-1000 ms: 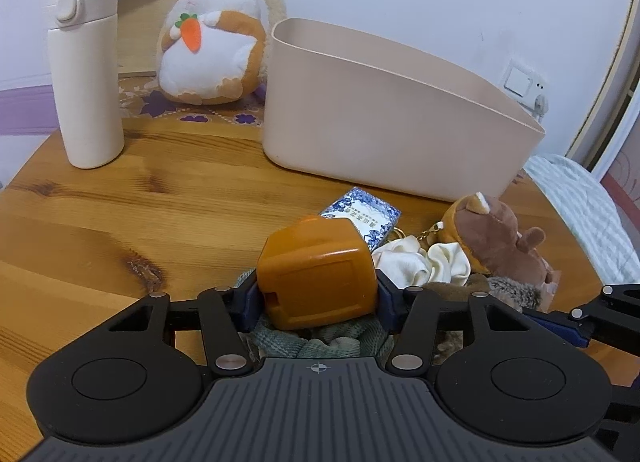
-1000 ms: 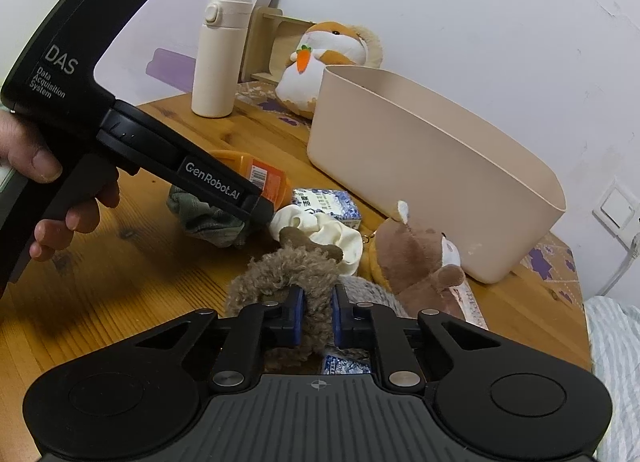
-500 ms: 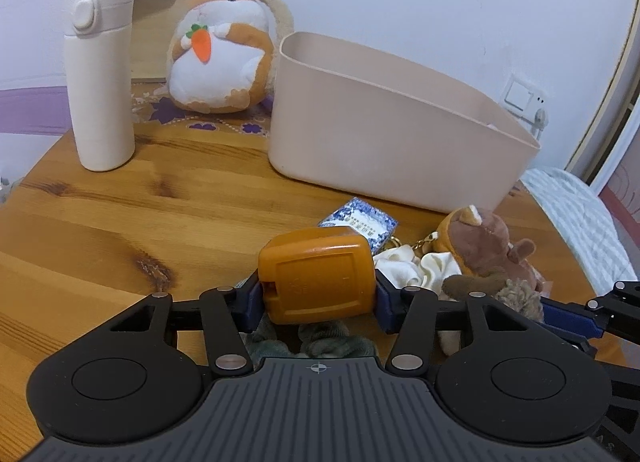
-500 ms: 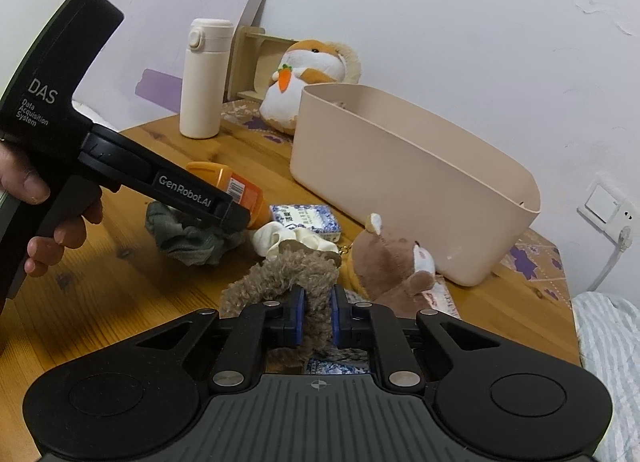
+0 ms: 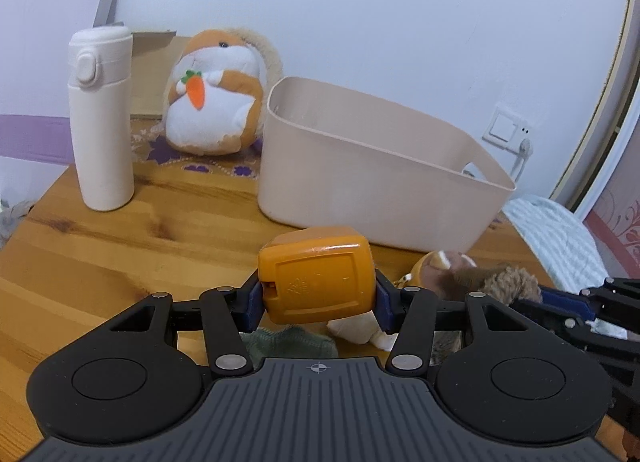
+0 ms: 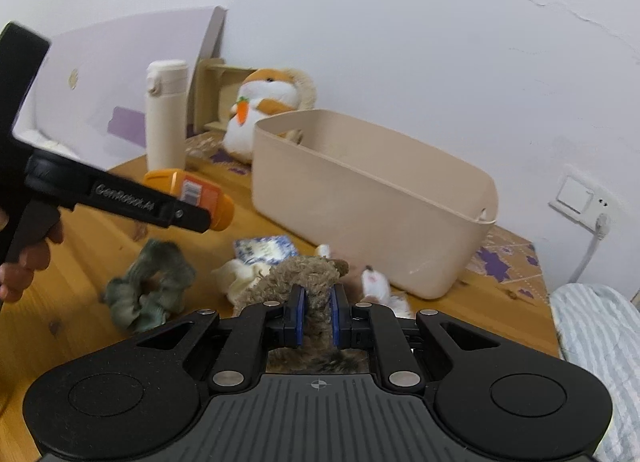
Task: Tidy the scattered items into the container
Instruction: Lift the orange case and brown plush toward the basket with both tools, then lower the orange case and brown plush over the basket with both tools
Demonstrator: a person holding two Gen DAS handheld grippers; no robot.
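With the beige container (image 6: pixel 372 197) apparently empty, the left claw (image 5: pixel 318 296) clamps an orange bottle (image 5: pixel 316 278) above the surface (image 5: pixel 120 246), the right claw (image 6: pixel 316 316) pinches a brown fuzzy scrunchie (image 6: pixel 304 274), and a green scrunchie (image 6: pixel 148 286), a tissue pack (image 6: pixel 266 248) and small plush toys await tidying.

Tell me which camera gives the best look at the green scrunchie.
The right wrist view. There the green scrunchie lies whole and uncovered on the wooden table. In the left wrist view only a strip of it peeks out under the orange bottle held in the left claw.
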